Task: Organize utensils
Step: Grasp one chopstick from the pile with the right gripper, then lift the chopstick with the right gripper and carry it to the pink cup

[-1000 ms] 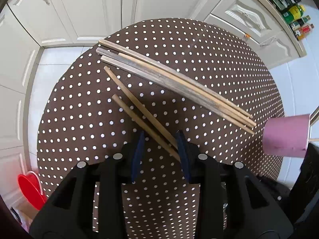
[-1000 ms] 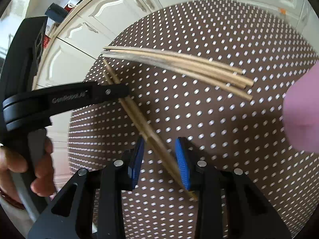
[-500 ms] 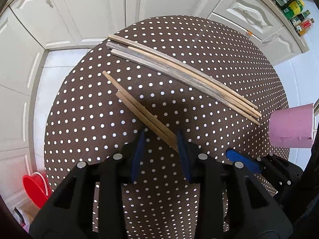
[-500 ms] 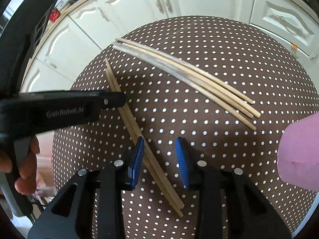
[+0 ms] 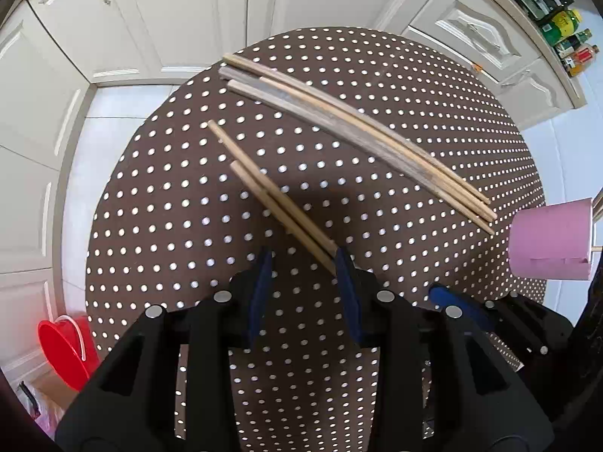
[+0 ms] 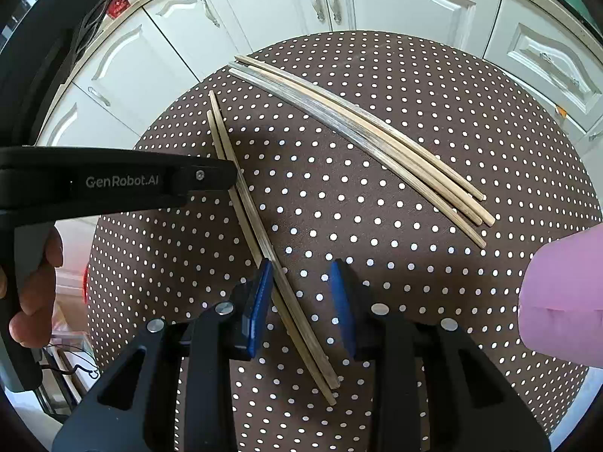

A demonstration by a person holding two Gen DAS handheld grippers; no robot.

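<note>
Two chopsticks (image 5: 271, 197) lie on the dotted worktop (image 5: 188, 226), near ends against the left gripper's (image 5: 303, 286) right pad; jaws parted.

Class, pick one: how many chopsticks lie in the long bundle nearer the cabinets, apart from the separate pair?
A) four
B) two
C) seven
A: the long bundle shows four sticks side by side on the dotted table, away from the separate pair.

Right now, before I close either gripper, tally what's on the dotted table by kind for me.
Chopsticks in the far bundle: 4
Chopsticks in the near pair: 2
Pink cup: 1
Total: 7, all on the dotted table
</note>
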